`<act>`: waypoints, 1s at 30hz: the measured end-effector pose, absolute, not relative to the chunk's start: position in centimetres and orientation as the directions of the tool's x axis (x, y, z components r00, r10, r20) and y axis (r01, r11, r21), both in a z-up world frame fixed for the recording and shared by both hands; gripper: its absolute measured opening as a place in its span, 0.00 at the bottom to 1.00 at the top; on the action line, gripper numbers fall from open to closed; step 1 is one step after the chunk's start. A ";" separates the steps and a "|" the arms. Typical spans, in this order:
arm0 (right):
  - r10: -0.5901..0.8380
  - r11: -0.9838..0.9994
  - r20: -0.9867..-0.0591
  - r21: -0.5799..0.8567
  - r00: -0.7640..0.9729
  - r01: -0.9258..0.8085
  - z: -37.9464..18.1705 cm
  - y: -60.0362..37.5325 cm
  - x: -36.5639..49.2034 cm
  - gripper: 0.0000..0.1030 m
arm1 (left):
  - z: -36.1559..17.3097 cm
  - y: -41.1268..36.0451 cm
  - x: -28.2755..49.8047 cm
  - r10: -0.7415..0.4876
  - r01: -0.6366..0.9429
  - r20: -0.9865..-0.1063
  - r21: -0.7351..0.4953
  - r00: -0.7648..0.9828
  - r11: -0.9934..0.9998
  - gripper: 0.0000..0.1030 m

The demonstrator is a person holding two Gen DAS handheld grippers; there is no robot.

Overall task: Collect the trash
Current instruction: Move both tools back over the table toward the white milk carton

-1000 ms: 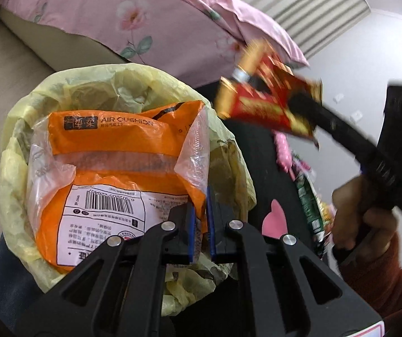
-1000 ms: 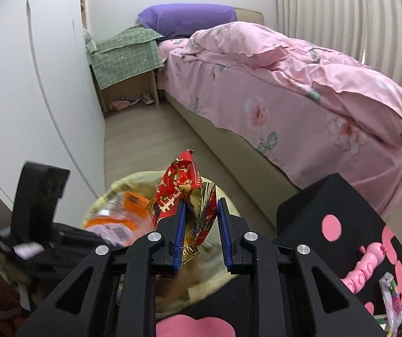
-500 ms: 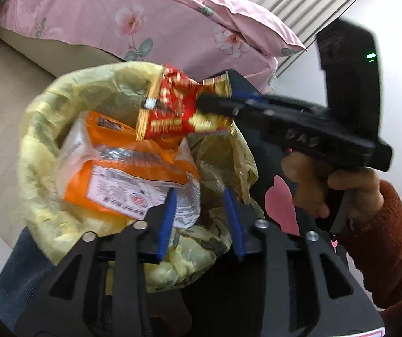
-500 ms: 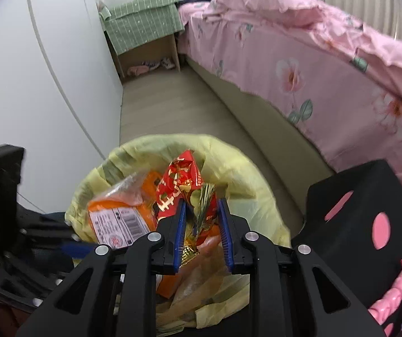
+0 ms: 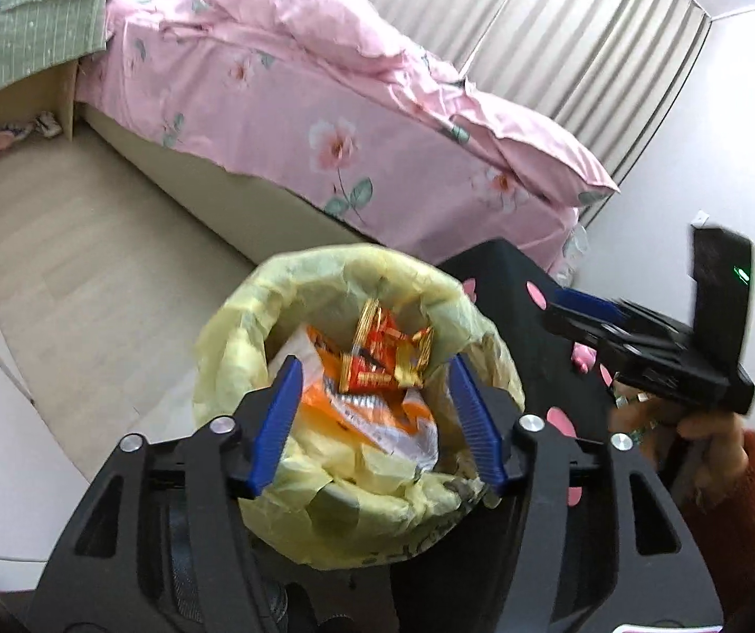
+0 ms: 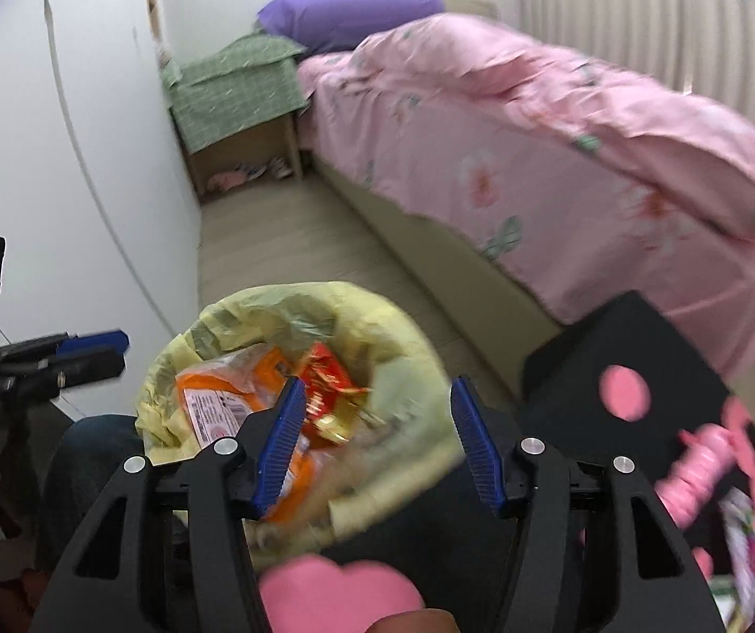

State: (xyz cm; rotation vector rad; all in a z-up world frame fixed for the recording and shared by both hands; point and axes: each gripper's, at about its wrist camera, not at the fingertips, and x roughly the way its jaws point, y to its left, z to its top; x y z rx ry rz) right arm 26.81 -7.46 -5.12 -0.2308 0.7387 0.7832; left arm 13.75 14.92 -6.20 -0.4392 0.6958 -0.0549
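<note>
Yellow bin liner point(image 5: 250, 327) rings the bin; inside lie the orange air-cushion bag point(image 5: 377, 411) and, on top toward the far rim, the red-gold snack wrapper point(image 5: 382, 358). Left gripper point(image 5: 374, 422) jaws just opened, spread wide, nothing between. Right view: right gripper point(image 6: 374, 438) likewise just opened, empty; wrapper point(image 6: 330, 380) inside the liner point(image 6: 271, 306).

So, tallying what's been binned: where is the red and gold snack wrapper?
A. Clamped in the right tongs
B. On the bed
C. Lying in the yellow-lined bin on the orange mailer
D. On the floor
C: the red and gold snack wrapper rests on the orange mailer inside the yellow-lined bin; both tongs are open and empty.
</note>
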 end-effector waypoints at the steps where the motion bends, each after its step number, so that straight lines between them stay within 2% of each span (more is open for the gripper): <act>1: 0.545 0.717 -0.671 0.061 0.503 -0.695 -4.6 -8.8 26.1 0.53 | -5.7 14.3 13.7 -0.183 -0.090 -0.604 -0.393 0.776 0.915 0.56; 4: 0.501 0.776 -0.645 0.041 0.577 -0.629 -3.4 -13.1 23.9 0.53 | -4.6 12.3 13.8 -0.180 -0.057 -0.593 -0.358 0.784 0.932 0.57; 9: 0.433 0.872 -0.602 0.093 0.670 -0.480 -2.5 -22.4 19.8 0.53 | -3.0 7.3 14.1 -0.217 0.024 -0.563 -0.329 0.797 0.944 0.58; 13: 0.290 0.946 -0.588 0.057 0.756 -0.318 -2.8 -29.9 16.1 0.56 | -2.7 2.5 14.7 -0.294 0.113 -0.559 -0.335 0.775 0.936 0.58; 18: 0.180 0.984 -0.582 0.100 0.793 -0.150 -4.3 -38.4 12.0 0.57 | -3.0 -3.9 15.2 -0.386 0.231 -0.577 -0.325 0.719 0.917 0.58; 22: 0.114 0.993 -0.623 0.086 0.774 -0.077 -6.6 -41.6 9.9 0.57 | -3.7 -8.7 15.6 -0.452 0.321 -0.606 -0.318 0.655 0.892 0.58; 30: 0.040 0.998 -0.612 0.066 0.790 0.001 -8.8 -44.6 8.9 0.57 | -5.7 -16.6 18.4 -0.519 0.397 -0.672 -0.345 0.528 0.850 0.58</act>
